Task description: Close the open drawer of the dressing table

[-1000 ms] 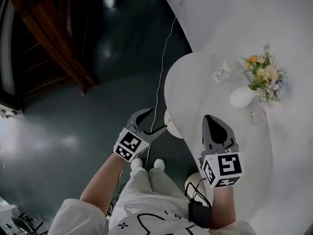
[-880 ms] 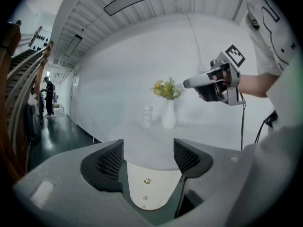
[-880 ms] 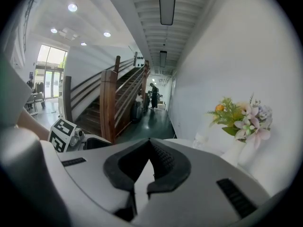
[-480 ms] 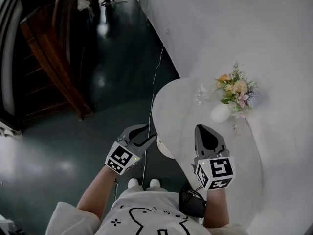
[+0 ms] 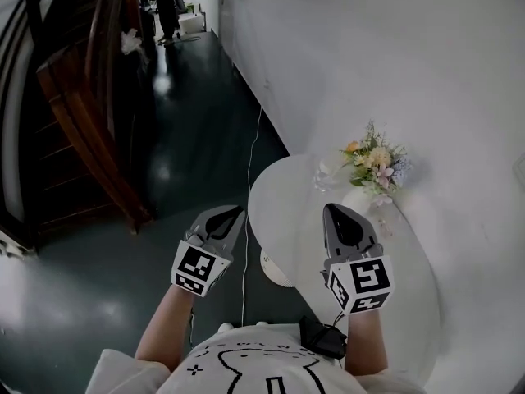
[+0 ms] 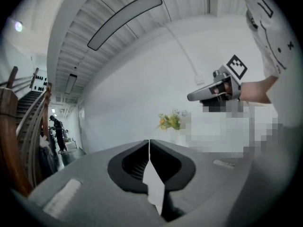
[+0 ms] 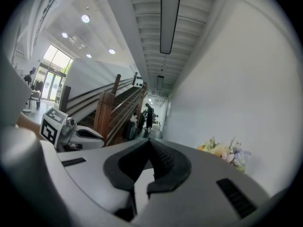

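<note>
So from the head view we had both tools held out in front of us, side by side and well apart. Our left hand-held gripper (image 5: 236,213) was pinched fully closed, the tips meeting with nothing between them, and it showed against the dark glossy floor (image 5: 189,146) just left of the desk (image 5: 275,199). Our right hand-held gripper (image 5: 335,209) was closed up too, pads together and empty, and it showed against the near part of the white desk top. The desk itself was the rounded white one on the right, pushed up against the white wall (image 5: 369,56), directly ahead of us. The drawer we honestly couldn't pick out, since from above the top covered whatever front it has. A bunch of flowers (image 5: 373,161), orange, cream and pinkish, stood at the far side of the desk near the wall, just beyond the right tool's tip. A round white thing (image 5: 275,271) peeked out under the desk's near left edge, between the two tools; we couldn't tell what it was. A thin white cable (image 5: 250,167) ran along the floor from the wall toward us. Off to the left was a dark wooden staircase (image 5: 82,113), and way down the far end of the hallway a person (image 5: 164,6) stood in dark clothes. A black pouch (image 5: 324,339) hung at our waist, near the right arm.
</note>
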A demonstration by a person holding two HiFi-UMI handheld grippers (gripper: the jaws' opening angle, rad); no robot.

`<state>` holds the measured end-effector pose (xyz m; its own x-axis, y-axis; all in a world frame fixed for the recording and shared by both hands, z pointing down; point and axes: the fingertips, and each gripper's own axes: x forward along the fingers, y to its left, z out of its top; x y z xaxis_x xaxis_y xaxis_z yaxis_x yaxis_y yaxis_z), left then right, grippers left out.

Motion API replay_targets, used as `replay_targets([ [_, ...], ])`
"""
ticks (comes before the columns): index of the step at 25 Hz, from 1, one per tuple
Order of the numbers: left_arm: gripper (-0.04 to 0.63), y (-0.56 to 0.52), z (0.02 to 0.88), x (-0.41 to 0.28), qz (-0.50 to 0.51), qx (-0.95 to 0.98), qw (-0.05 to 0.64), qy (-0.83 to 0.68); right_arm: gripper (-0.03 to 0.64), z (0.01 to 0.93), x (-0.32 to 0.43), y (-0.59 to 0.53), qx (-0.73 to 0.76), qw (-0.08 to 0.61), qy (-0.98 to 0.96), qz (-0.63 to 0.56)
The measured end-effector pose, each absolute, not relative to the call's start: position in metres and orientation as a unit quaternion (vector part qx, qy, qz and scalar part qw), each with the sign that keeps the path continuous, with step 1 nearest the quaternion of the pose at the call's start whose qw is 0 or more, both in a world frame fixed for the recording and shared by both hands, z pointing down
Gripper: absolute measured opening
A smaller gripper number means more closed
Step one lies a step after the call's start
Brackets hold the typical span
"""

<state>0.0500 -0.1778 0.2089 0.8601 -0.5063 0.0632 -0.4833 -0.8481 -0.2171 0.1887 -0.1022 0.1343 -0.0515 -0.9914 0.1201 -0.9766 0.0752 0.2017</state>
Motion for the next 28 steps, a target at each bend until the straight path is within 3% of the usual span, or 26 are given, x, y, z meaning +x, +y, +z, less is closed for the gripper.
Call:
replay_targets([
  [6, 0.021, -0.185, 0.159, 0.041, -0.021, -0.945, 0.111, 0.306, -0.005, 0.113, 0.186, -0.096, 0.688, 0.060, -0.721, -0.057],
  [28, 0.021, -0.171, 0.092, 0.046, 0.015, -0.942, 0.175, 0.287, -0.005, 0.106, 0.201, -0.072, 0.735, 0.059, -0.671, -0.079],
])
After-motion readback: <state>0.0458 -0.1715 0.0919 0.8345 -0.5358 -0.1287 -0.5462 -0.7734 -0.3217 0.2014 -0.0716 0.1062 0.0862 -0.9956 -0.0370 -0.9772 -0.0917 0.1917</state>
